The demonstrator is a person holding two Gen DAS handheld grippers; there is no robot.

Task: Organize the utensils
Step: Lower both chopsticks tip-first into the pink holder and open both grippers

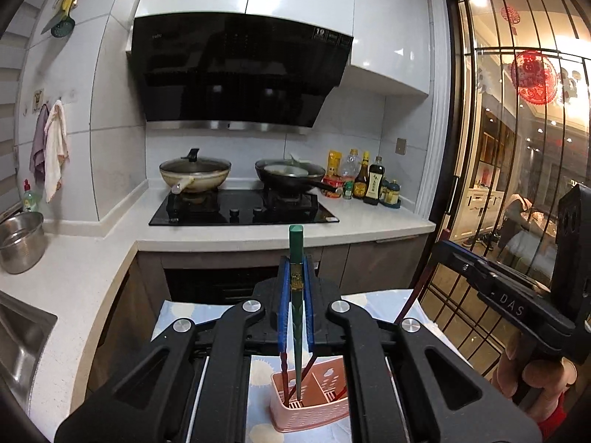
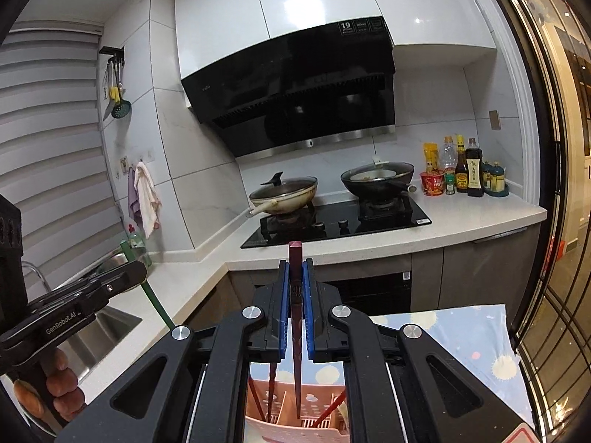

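Note:
My left gripper (image 1: 295, 277) is shut on a green chopstick (image 1: 296, 258) held upright, its lower tip down inside the pink utensil holder (image 1: 310, 411). My right gripper (image 2: 295, 280) is shut on a dark red chopstick (image 2: 295, 269), also upright, its tip over the pink utensil holder (image 2: 295, 424). Several dark red chopsticks (image 2: 271, 387) stand in the holder. The right gripper's body shows at the right of the left wrist view (image 1: 517, 295); the left gripper's body shows at the left of the right wrist view (image 2: 74, 302).
The holder stands on a table with a light blue patterned cloth (image 2: 461, 332). Behind are a white L-shaped counter (image 1: 92, 258), a gas hob (image 1: 243, 210) with two lidded pans, sauce bottles (image 1: 369, 181), a steel pot (image 1: 20, 240), a sink (image 1: 22, 336) and a glass door (image 1: 517, 147).

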